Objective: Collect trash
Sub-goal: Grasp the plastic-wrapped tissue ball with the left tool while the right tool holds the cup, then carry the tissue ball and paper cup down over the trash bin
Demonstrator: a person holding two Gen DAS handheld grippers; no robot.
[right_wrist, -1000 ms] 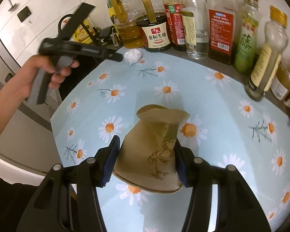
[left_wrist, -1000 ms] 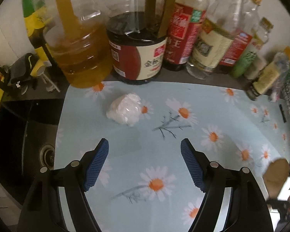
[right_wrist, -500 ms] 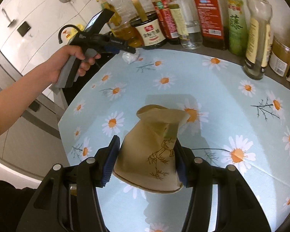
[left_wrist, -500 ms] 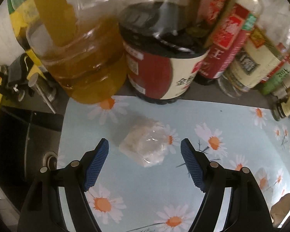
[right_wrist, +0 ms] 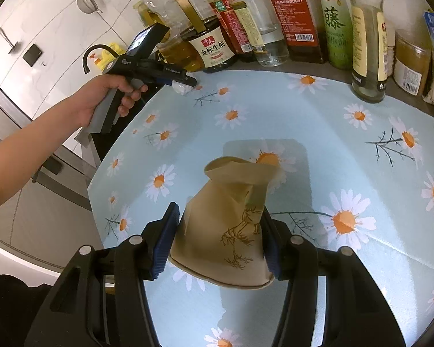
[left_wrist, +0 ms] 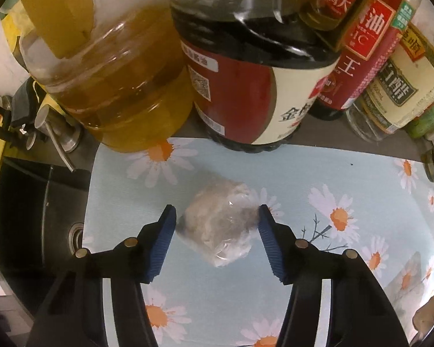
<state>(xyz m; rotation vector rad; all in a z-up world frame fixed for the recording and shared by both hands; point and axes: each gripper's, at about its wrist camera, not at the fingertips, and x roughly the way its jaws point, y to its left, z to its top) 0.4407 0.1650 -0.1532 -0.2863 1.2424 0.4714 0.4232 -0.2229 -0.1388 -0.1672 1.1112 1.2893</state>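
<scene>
The daisy-print mat (right_wrist: 318,121) covered most of the counter, with a row of bottles (right_wrist: 277,29) along its far edge and a dark sink (left_wrist: 34,217) off one side. Judging by how things lay, the collecting was about midway: one piece of trash was already in hand, a second was being taken, and both would have to go to a bin, which neither view showed.

The right gripper (right_wrist: 218,237) was clamped on a crumpled brown paper cup (right_wrist: 231,225), its pads pressing both sides and holding it above the mat.

The left gripper (left_wrist: 217,240) pointed steeply down at the mat's far corner, just in front of the big oil jug (left_wrist: 115,81) and the soy sauce jug (left_wrist: 260,86). Its jaws were closing around a small wad of clear plastic wrap (left_wrist: 217,225), which lay on the mat between the pads. The right pad looked to be touching the wad; the left pad seemed just short of it, so the grip did not look finished.
</scene>
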